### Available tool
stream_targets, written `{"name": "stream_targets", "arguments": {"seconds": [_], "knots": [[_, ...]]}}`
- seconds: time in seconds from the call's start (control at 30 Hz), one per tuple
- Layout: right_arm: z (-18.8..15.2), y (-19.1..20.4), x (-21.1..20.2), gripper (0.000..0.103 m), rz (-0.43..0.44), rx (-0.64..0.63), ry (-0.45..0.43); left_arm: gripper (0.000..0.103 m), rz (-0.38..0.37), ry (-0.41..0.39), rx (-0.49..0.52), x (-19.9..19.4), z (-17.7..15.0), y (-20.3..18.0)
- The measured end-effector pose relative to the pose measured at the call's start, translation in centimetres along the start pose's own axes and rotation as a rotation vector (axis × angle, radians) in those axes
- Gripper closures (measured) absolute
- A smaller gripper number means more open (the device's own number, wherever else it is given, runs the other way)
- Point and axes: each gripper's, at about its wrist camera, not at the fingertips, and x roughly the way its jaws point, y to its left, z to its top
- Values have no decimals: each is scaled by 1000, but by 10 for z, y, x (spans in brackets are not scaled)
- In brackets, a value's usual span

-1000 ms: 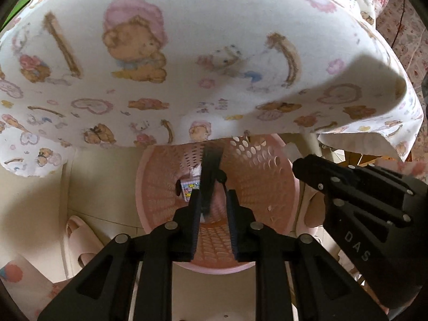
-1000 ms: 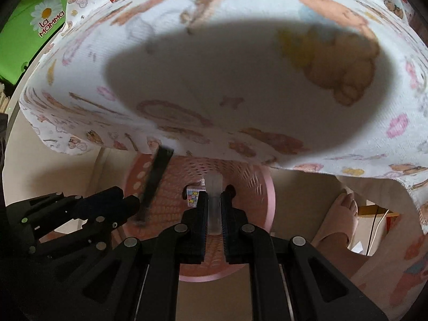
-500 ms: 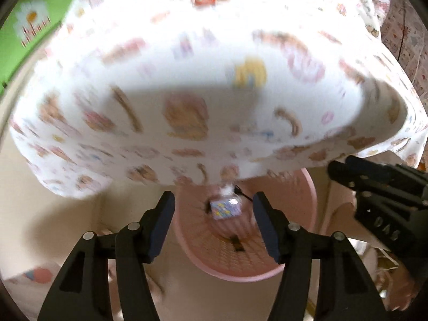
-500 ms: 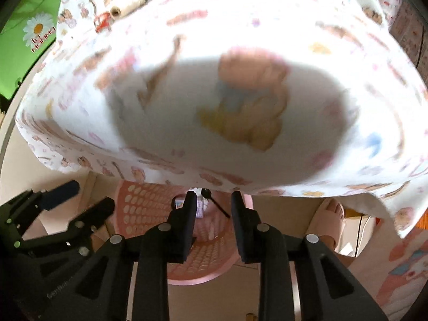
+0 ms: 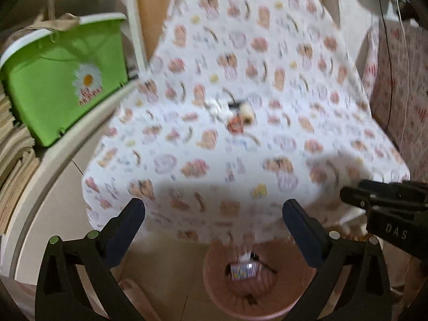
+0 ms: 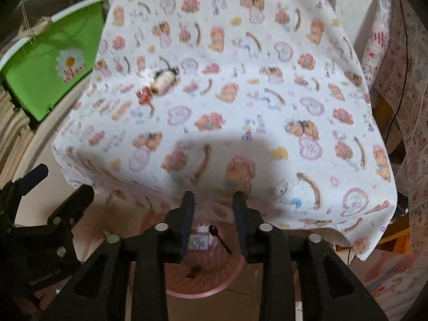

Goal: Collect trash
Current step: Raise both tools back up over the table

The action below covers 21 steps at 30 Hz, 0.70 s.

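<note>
Both tools risen from bin (image 5: 256,289) | opening, empty | tablecloth (image 5: 240,107) blurred

You see both views in soft, even indoor light with no glare. A broad grey shadow falls across the near edge of the printed cloth (image 5: 240,107). Motion blur smears the left view heavily, the right view less. Fisheye distortion bends the edges, the green bin (image 6: 53,64) leans, and the corners go black.
</note>
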Motion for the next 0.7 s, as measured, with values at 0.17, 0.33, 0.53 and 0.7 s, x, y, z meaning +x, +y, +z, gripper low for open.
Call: {"name": "stream_targets", "arguments": {"seconds": [0.17, 0.33, 0.53, 0.7], "knots": [[7, -3, -18, 56, -1, 4, -52, 1, 39, -35, -6, -3, 7, 4], [13, -1, -35, 32, -57, -30, -164, 1, 62, -32, -6, -5, 14, 7], [26, 1, -55, 16, -92, -67, -253, 1, 30, -80, -43, -19, 46, 12], [62, 6, -65, 14, -126, -121, -282, 1, 73, -149, -3, -26, 87, 16]]}}
